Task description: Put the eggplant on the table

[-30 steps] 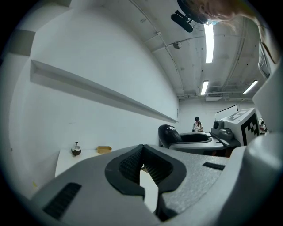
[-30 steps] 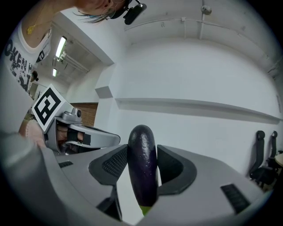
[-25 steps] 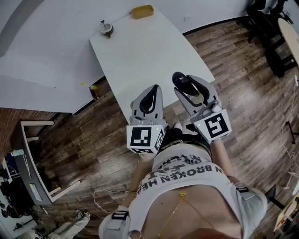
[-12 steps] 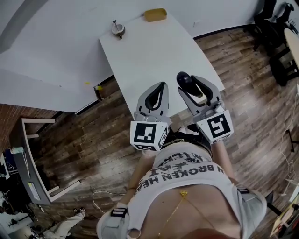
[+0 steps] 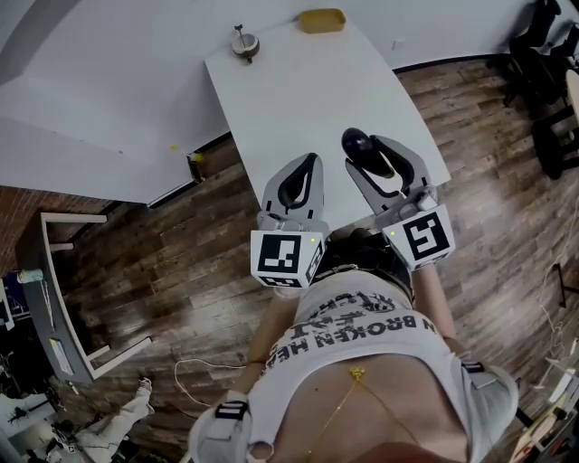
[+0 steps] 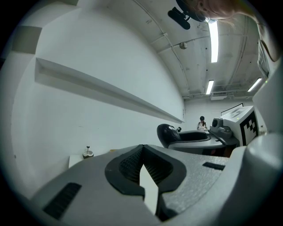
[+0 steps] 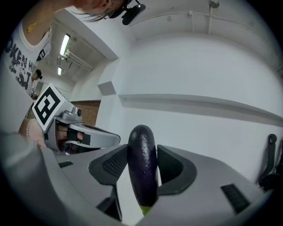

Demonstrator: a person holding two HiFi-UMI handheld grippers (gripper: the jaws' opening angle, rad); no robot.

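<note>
A dark purple eggplant (image 7: pixel 142 167) with a green stem end stands upright between the pads of my right gripper (image 7: pixel 142 160), which is shut on it. From the head view, the eggplant (image 5: pixel 355 142) and right gripper (image 5: pixel 369 154) hang over the near right part of the white table (image 5: pixel 298 90). My left gripper (image 5: pixel 311 161) is beside it, over the table's near edge. Its tips meet and hold nothing. In the left gripper view, the left gripper (image 6: pixel 142 148) has its pads touching at the front. The eggplant (image 6: pixel 167 132) shows to its right.
At the table's far end sit a small round knobbed object (image 5: pixel 242 42) and a yellow object (image 5: pixel 323 20). A white wall panel (image 5: pixel 81 108) borders the table's left side. A wooden floor surrounds it, with a white frame stand (image 5: pixel 63 298) at left and dark chairs (image 5: pixel 547 99) at right.
Both grippers have moved forward from the table's near edge to over its surface. The eggplant stays in the right gripper, and the left stays shut.
</note>
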